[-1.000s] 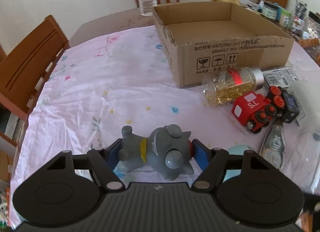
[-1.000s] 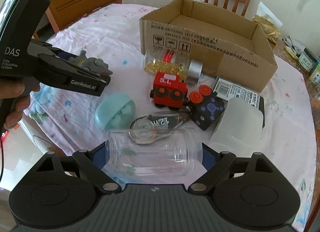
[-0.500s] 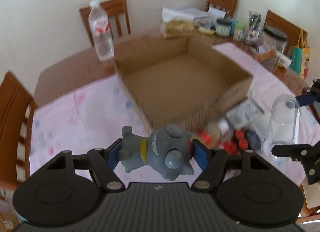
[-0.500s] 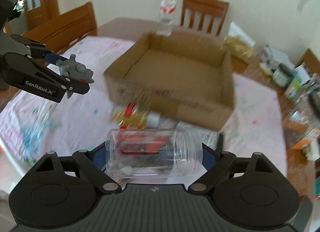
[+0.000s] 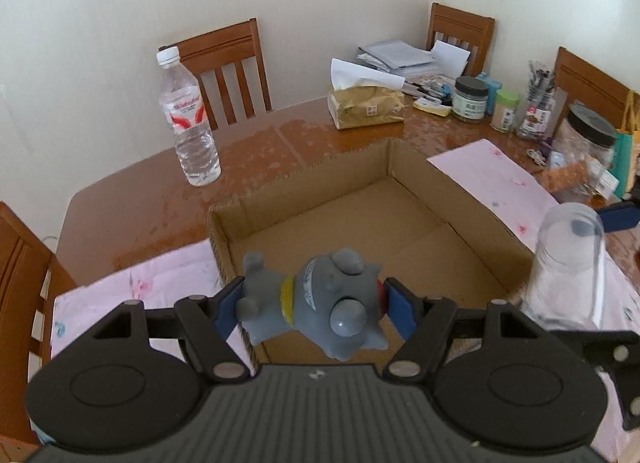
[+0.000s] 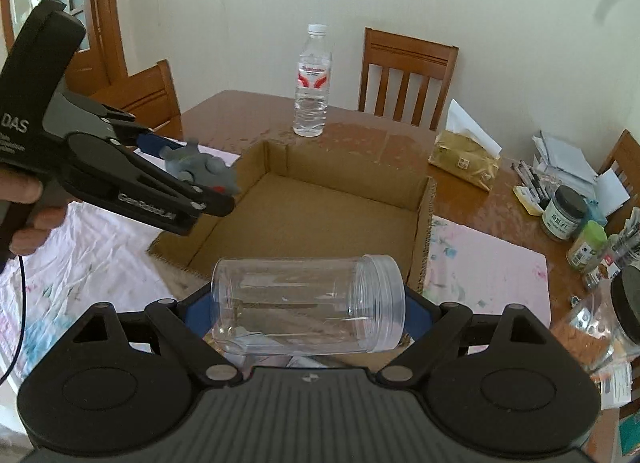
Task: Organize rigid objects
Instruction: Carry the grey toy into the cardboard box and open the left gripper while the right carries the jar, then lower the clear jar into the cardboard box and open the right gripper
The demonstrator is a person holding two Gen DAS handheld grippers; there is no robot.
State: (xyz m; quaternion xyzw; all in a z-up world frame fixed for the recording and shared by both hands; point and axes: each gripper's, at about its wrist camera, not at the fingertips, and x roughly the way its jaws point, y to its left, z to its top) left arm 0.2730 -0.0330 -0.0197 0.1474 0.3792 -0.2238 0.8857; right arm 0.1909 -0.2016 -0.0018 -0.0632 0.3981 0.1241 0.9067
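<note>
From the left wrist, the left gripper [image 5: 314,303] clamps the grey toy figure [image 5: 316,303] sideways above the near wall of the empty cardboard box [image 5: 460,199]; carry it clear of that edge, lower, then release. From the right wrist, the right gripper [image 6: 306,309] grips the clear plastic jar [image 6: 306,303] end to end over the near rim; set it down apart from the toy.

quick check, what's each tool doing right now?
Left tool: closed on the grey toy figure.
Right tool: closed on the clear plastic jar, held sideways.
</note>
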